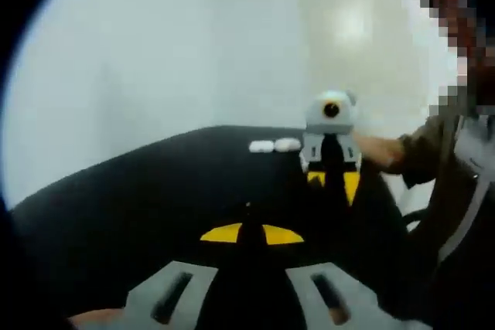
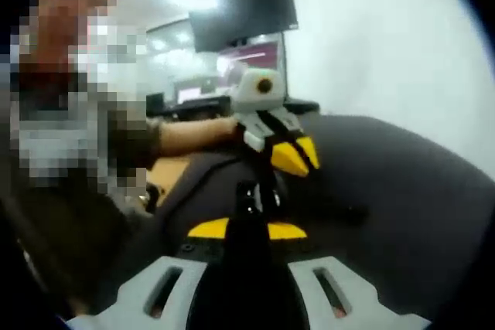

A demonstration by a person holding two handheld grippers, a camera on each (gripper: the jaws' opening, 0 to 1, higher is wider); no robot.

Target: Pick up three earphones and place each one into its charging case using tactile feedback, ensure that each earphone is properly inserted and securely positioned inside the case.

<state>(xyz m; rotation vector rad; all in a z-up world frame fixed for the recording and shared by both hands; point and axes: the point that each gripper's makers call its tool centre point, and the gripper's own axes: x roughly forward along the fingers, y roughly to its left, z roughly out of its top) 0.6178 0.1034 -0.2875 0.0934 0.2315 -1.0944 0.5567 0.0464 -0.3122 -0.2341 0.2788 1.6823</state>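
Observation:
Two small white rounded pieces point(image 1: 274, 145), either earphones or cases, lie side by side on the far part of the black table point(image 1: 139, 206); they are too blurred to tell apart. My left gripper point(image 1: 247, 212) rises from the bottom of the left gripper view, its yellow-backed jaws pressed together with nothing visible between them. My right gripper point(image 1: 334, 183) hovers beyond it, just right of the white pieces, jaws together. In the right gripper view my right gripper point(image 2: 249, 191) is shut low over the table, facing the left gripper point(image 2: 294, 158).
A person's sleeve and hand point(image 1: 387, 152) hold the right gripper at the table's right edge. In the right gripper view a person point(image 2: 93, 137) sits at left, with a dark monitor point(image 2: 244, 9) and a lit room behind. A white wall point(image 1: 193, 44) stands beyond the table.

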